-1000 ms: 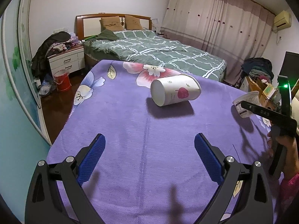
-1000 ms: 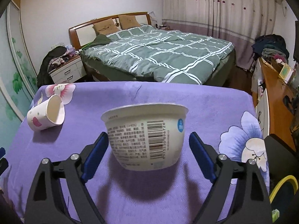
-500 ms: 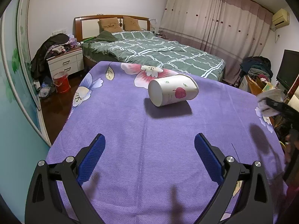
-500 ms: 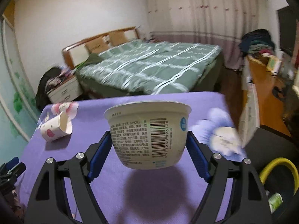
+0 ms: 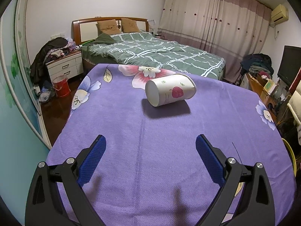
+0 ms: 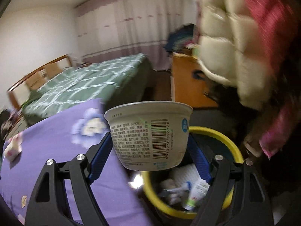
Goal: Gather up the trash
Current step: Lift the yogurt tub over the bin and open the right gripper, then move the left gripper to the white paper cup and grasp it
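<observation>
While the left gripper hangs over the near edge of the purple table with fingers apart, the right gripper clamps the white tub above the yellow bin beside the table; a paper cup lies toward the far edge.

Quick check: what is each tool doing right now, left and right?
Left tool: open, holding nothing, above the purple cloth.
Right tool: shut on the white yogurt tub, above the yellow-rimmed bin.
</observation>
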`<state>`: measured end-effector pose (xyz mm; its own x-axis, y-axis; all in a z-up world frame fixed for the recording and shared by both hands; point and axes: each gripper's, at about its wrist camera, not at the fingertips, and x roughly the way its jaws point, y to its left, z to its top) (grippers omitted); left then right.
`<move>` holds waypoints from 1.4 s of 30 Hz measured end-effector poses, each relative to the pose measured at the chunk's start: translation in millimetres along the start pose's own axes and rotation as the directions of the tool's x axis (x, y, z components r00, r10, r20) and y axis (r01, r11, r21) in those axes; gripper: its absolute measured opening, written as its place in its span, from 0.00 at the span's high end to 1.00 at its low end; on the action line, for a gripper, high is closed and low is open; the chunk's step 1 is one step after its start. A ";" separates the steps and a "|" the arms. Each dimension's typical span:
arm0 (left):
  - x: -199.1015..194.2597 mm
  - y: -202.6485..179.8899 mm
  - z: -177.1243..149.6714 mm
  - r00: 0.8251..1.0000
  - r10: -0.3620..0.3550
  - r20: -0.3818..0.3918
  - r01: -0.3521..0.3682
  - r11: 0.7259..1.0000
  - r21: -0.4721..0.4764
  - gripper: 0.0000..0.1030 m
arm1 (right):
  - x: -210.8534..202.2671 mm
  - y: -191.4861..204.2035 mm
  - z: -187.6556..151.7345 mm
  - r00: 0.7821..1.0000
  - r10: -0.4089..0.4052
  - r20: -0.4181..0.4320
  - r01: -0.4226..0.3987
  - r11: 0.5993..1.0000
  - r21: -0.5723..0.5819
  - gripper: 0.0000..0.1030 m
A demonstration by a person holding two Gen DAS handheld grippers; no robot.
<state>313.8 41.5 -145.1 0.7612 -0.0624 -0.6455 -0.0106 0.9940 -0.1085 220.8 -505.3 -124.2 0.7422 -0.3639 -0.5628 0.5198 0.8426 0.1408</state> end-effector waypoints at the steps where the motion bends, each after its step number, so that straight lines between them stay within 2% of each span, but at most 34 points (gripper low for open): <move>1: 0.6 -0.3 -0.2 1.000 0.002 -0.002 -0.002 1.000 0.002 0.08 | 2.3 -8.1 -1.7 1.000 -0.024 0.001 0.024 1.000 0.017 0.27; 5: 3.6 -1.1 -1.2 1.000 0.004 -0.013 -0.004 1.000 0.007 0.08 | 11.6 -24.5 -7.6 0.995 -0.103 -0.007 0.104 0.993 0.053 0.26; 9: 3.9 -1.0 -1.2 1.000 0.004 -0.013 -0.004 1.000 0.006 0.08 | 18.9 -25.1 -11.5 0.993 -0.116 -0.015 0.117 0.990 0.074 0.19; 16: 6.3 -2.2 -1.5 1.000 0.004 -0.013 -0.004 1.000 0.012 0.08 | 13.3 -20.2 -13.7 0.992 -0.127 0.006 0.126 0.989 0.077 0.17; 20: 7.5 -2.6 -1.4 1.000 0.006 -0.016 -0.006 1.000 0.009 0.08 | 6.3 -17.8 -14.3 0.988 -0.144 0.049 0.139 0.987 0.079 0.17; 25: 9.7 -4.8 -1.6 1.000 0.012 -0.026 -0.012 1.000 0.006 0.08 | 1.5 -9.3 -13.8 0.984 -0.155 0.084 0.152 0.987 0.044 0.12; 31: 21.4 -16.6 11.1 0.996 0.012 -0.087 -0.013 1.000 -0.004 0.08 | -1.5 -5.2 -13.5 0.983 -0.146 0.110 0.144 0.989 0.027 0.09; 37: 53.8 -33.0 43.6 0.988 -0.010 -0.155 -0.002 0.997 -0.081 0.08 | -0.7 -9.2 -12.9 0.986 -0.132 0.099 0.128 0.991 0.049 0.09; 40: 73.4 -38.4 60.7 0.986 0.008 -0.164 -0.034 0.988 -0.153 0.08 | -1.0 -7.6 -13.4 0.986 -0.133 0.101 0.130 0.991 0.038 0.09; 42: 87.2 -41.0 70.5 0.986 0.049 -0.160 -0.082 0.975 -0.207 0.06 | -0.9 -6.3 -13.6 0.986 -0.132 0.102 0.129 0.991 0.032 0.09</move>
<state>426.3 1.6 -143.7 0.6464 -0.0275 -0.7625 -0.2066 0.9557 -0.2096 211.1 -504.9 -135.6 0.7065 -0.5104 -0.4903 0.6245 0.7756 0.0925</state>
